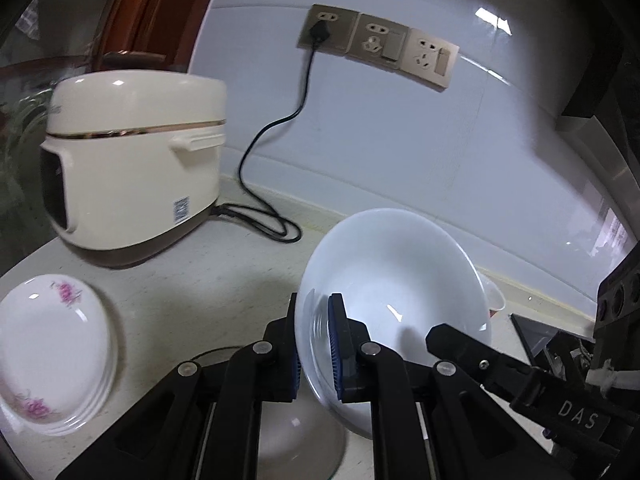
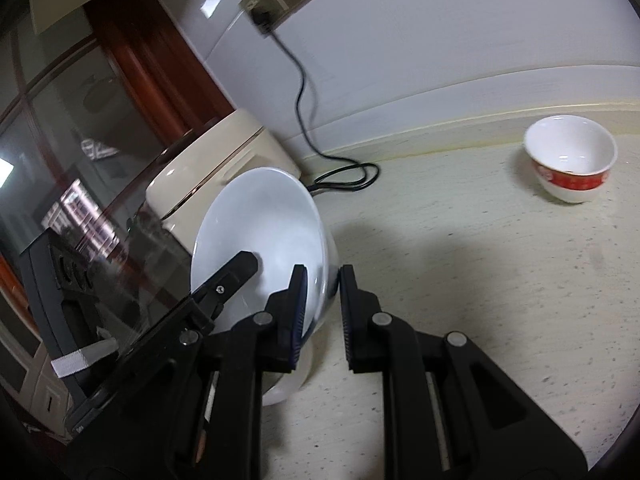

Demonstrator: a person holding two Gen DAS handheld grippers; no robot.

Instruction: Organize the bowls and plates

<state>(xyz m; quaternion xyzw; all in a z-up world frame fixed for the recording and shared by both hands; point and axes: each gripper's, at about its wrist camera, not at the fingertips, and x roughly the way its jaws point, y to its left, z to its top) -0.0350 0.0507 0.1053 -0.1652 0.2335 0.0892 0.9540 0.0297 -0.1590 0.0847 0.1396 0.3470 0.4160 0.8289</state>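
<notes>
A plain white bowl (image 1: 400,280) is held tilted above the counter, over another white bowl (image 1: 296,436) that stands below it. My left gripper (image 1: 314,344) is shut on the tilted bowl's rim. In the right wrist view my right gripper (image 2: 323,316) straddles the same bowl's (image 2: 260,224) other rim with its jaws slightly apart; the rim is against the left pad only. A stack of white flowered plates (image 1: 52,352) lies at the left. A small white bowl with a red band (image 2: 570,158) stands at the far right of the counter.
A cream rice cooker (image 1: 136,168) stands at the back left, its black cord (image 1: 272,132) running to wall sockets (image 1: 380,44). The pale speckled counter (image 2: 500,300) extends to the right. A glass cabinet door (image 2: 72,120) is on the left.
</notes>
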